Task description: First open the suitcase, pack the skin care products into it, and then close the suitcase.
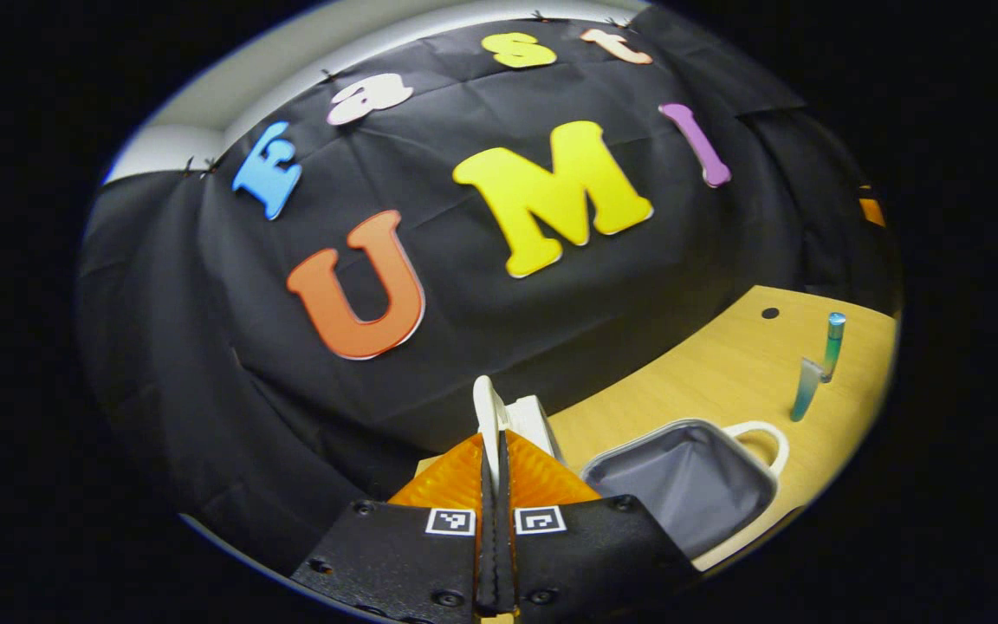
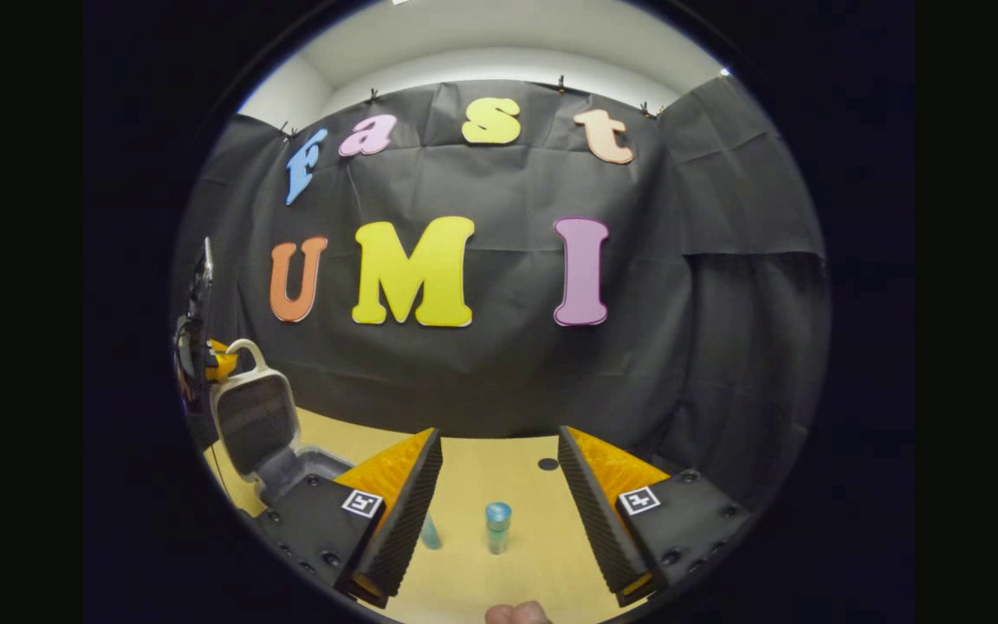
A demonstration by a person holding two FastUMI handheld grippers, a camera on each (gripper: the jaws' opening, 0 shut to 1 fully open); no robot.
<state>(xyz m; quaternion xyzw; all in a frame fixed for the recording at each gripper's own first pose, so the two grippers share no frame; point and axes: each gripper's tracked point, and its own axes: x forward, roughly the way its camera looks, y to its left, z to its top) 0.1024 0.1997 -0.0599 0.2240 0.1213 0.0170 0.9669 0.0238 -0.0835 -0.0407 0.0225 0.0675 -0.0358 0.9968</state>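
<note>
The small white suitcase stands open on the wooden table. In the right gripper view its lid point(image 2: 252, 420) is upright at the far left over the grey-lined base point(image 2: 313, 459). My left gripper point(image 2: 198, 355) holds the lid's handle point(image 2: 245, 348) there. In the left gripper view my left gripper point(image 1: 493, 451) is shut on that white handle point(image 1: 488, 407), with the grey-lined base point(image 1: 681, 481) to its right. Two teal skin care tubes point(image 1: 832, 342) point(image 1: 805, 390) stand beyond the base. My right gripper point(image 2: 499, 438) is open above the table, with one teal tube point(image 2: 497, 525) between its fingers' lines and another point(image 2: 430, 533) half hidden by a finger.
The wooden table point(image 2: 508, 572) ends at the black cloth wall behind it. A small dark hole point(image 2: 548, 464) sits in the tabletop near the wall. Part of a hand point(image 2: 516, 614) shows at the bottom edge of the right gripper view.
</note>
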